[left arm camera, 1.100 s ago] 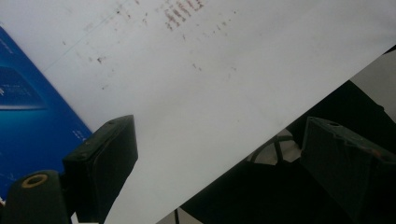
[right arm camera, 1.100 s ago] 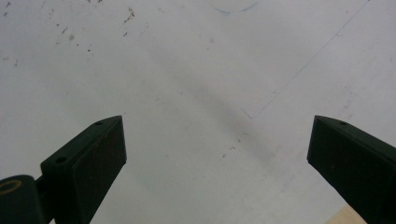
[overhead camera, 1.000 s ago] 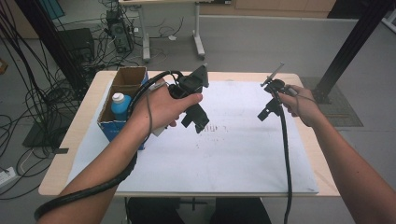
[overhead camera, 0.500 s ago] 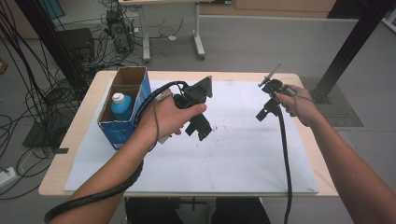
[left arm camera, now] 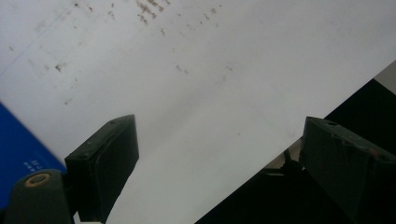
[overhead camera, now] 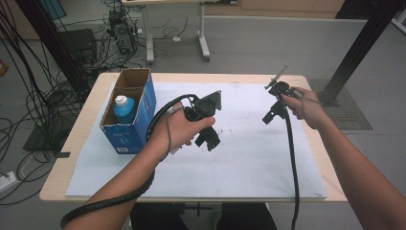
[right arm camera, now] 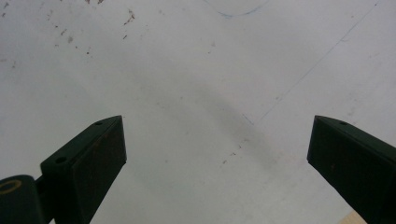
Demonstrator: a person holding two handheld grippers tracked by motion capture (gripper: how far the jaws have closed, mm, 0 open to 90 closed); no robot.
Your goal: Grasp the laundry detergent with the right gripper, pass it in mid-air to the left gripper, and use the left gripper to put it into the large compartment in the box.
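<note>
We have both tools over the white sheet (overhead camera: 249, 158) that covers the table (overhead camera: 57, 189), and neither one carries anything. The left gripper (overhead camera: 209, 139) hangs above the middle of the sheet with its jaws spread wide — in the left gripper view there is only stained paper between them, with a corner of blue at the left edge. The right gripper (overhead camera: 269, 116) hovers near the far right of the sheet, jaws just as wide, bare paper between them in the right gripper view.

The thing nearest to us is the blue bottle (overhead camera: 125, 109) with its white cap, standing upright inside the open cardboard box (overhead camera: 139, 127) at the left of the table, just beside our left forearm. We judge that it is what the left hand will go for.

To do that well, we should swing the left gripper over the open top of the box and come straight down — not at a slant, since the walls leave little room. We keep the jaws wide until they straddle the bottle below the cap, then close squarely on its body. The right gripper may steady the box wall if it threatens to slide or lift.
</note>
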